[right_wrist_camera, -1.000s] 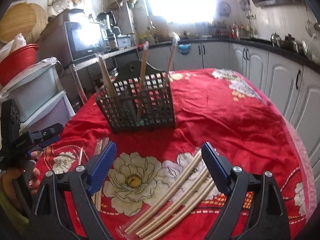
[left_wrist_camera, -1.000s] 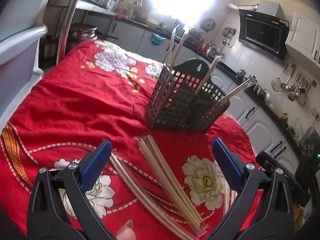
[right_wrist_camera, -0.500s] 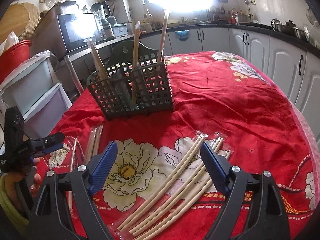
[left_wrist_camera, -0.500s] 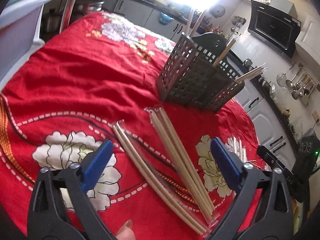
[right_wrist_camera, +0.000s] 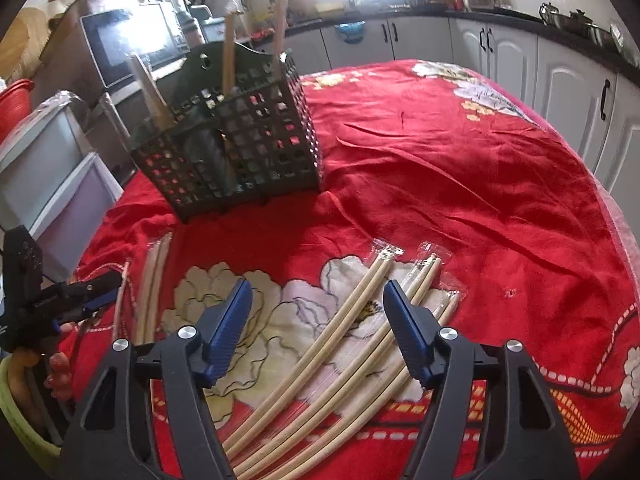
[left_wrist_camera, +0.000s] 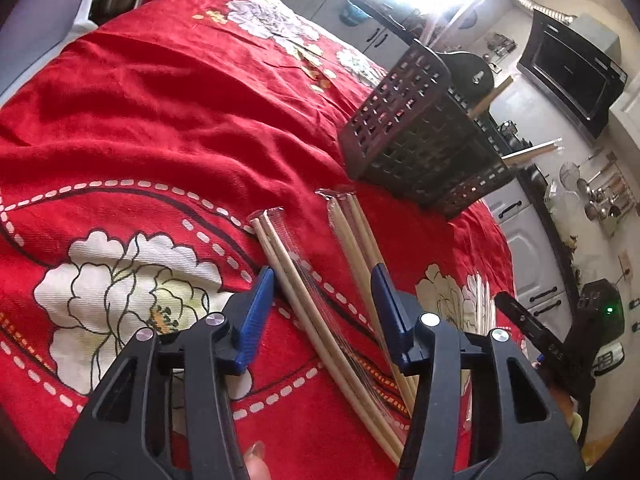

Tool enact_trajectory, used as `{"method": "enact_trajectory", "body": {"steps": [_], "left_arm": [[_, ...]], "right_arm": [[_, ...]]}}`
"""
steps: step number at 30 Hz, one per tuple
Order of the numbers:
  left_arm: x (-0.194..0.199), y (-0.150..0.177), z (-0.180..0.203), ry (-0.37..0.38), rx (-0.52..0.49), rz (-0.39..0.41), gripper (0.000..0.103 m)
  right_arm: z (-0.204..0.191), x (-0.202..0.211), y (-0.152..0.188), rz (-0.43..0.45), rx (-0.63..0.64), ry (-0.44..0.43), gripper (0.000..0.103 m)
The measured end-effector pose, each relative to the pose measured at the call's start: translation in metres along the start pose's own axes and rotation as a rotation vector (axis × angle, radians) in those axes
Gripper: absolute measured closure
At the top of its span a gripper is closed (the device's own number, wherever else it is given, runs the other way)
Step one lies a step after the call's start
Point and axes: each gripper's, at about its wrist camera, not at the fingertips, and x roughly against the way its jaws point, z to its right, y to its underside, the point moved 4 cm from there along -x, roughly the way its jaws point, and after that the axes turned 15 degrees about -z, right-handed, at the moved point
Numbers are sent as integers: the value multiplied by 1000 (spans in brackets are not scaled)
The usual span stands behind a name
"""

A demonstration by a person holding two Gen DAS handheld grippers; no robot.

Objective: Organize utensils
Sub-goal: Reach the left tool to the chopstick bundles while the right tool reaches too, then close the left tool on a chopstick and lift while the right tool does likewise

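Note:
A dark mesh utensil basket (left_wrist_camera: 420,148) (right_wrist_camera: 236,136) stands on the red flowered tablecloth (left_wrist_camera: 160,120) and holds several upright chopsticks. Plastic-wrapped chopstick pairs lie flat in front of it. My left gripper (left_wrist_camera: 322,280) is open low over the cloth, its blue pads astride one wrapped pair (left_wrist_camera: 296,276); a second pair (left_wrist_camera: 360,240) lies under its right finger. My right gripper (right_wrist_camera: 316,300) is open just above several wrapped pairs (right_wrist_camera: 352,320), its pads either side of one pair. More pairs (right_wrist_camera: 150,288) lie at the left near the left gripper (right_wrist_camera: 76,296).
Grey drawer units (right_wrist_camera: 52,168) stand by the table's left edge in the right wrist view. Kitchen cabinets (right_wrist_camera: 520,60) and a counter run behind the table. The cloth (right_wrist_camera: 460,160) is wrinkled beyond the basket.
Both grippers have moved down and forward toward the wrapped chopsticks and their jaws have narrowed. The left pads now straddle one pair. The basket has not moved.

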Motion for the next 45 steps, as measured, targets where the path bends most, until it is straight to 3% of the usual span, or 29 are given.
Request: {"method": "enact_trajectory", "body": {"steps": [9, 18, 21, 25, 28, 33, 45], "left_arm": [[-4, -13, -4, 3, 41, -29, 64], [-10, -27, -5, -11, 55, -56, 66], [-12, -32, -5, -28, 50, -56, 68], [-15, -38, -11, -49, 62, -57, 84], [-15, -42, -16, -41, 76, -60, 90], [-11, -44, -18, -8, 85, -49, 92], [39, -42, 25, 51, -55, 88, 95]], "right_arm": [[11, -29, -19, -120, -22, 23, 43], [14, -45, -40, -151, -43, -5, 42], [15, -47, -46, -149, -49, -3, 49], [17, -50, -51, -145, -59, 0, 75], [23, -51, -55, -145, -83, -27, 85], [19, -47, -59, -132, -85, -82, 87], [-30, -6, -64, -15, 57, -180, 90]]}}
